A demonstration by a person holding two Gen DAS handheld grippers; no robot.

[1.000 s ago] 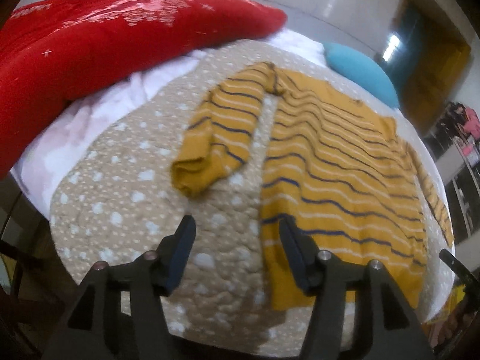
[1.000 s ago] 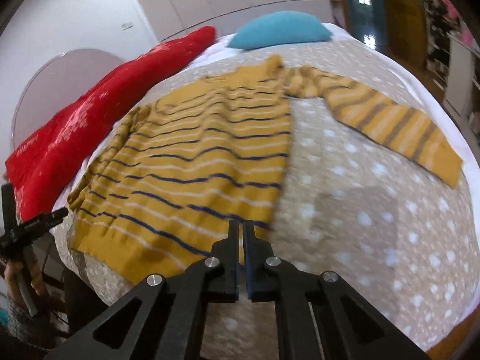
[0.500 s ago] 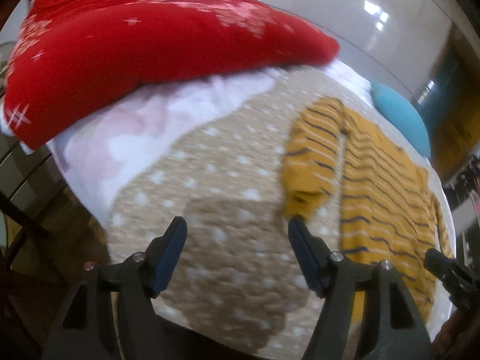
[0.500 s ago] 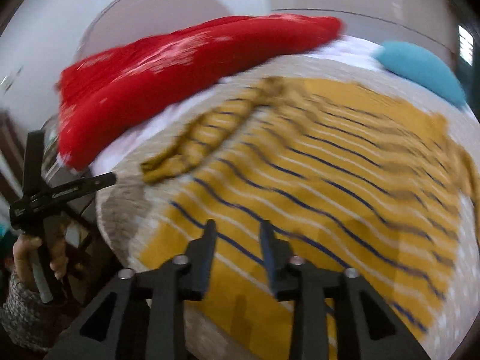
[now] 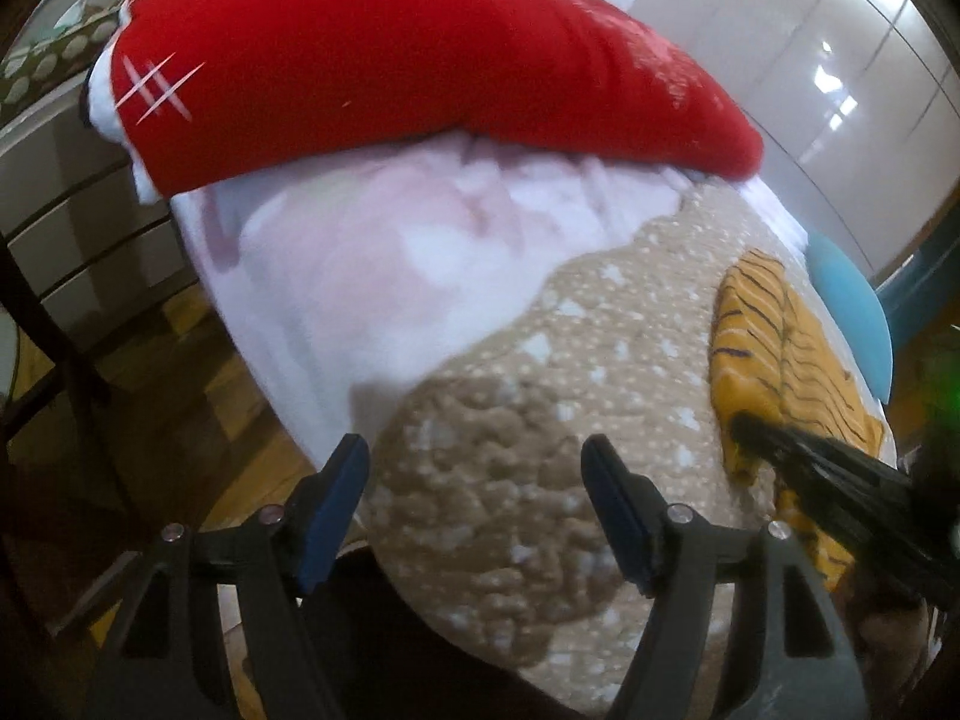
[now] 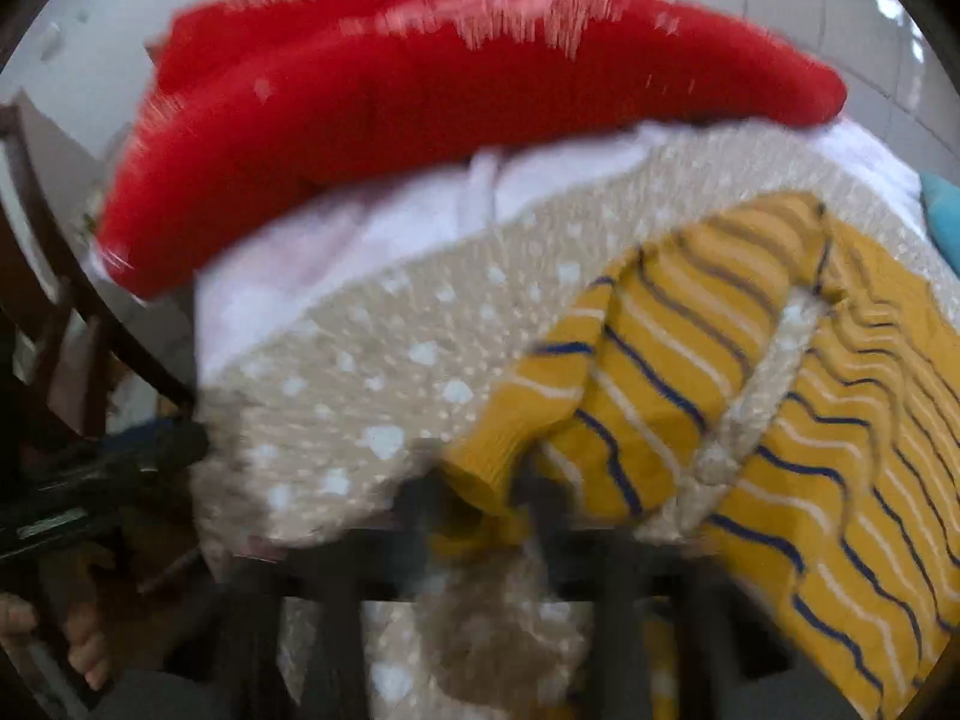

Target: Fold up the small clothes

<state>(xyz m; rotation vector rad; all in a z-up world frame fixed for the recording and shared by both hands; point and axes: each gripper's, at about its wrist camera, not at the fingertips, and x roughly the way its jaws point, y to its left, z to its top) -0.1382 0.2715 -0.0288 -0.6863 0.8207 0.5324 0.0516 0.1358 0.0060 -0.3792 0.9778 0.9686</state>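
Observation:
A mustard-yellow sweater with navy and white stripes lies flat on the beige dotted quilt. In the right wrist view its left sleeve point(image 6: 648, 372) runs toward me and the body point(image 6: 870, 480) lies at the right. My right gripper point(image 6: 480, 504) is blurred, open, with the sleeve cuff between its fingers. In the left wrist view the sweater point(image 5: 774, 360) is far right. My left gripper point(image 5: 474, 498) is open and empty over the quilt's corner point(image 5: 510, 432). The right gripper point(image 5: 840, 480) shows there over the sweater's edge.
A red blanket point(image 5: 390, 60) is piled on a white-pink cover point(image 5: 372, 264) at the bed's far left. A blue pillow point(image 5: 852, 306) lies beyond the sweater. Wooden floor point(image 5: 198, 360) and dark furniture point(image 5: 42, 312) stand beside the bed. The left gripper's handle point(image 6: 90, 480) shows at left.
Both grippers swung left. The left one now faces the quilt corner and red blanket. The right one opened and came down at the sleeve cuff.

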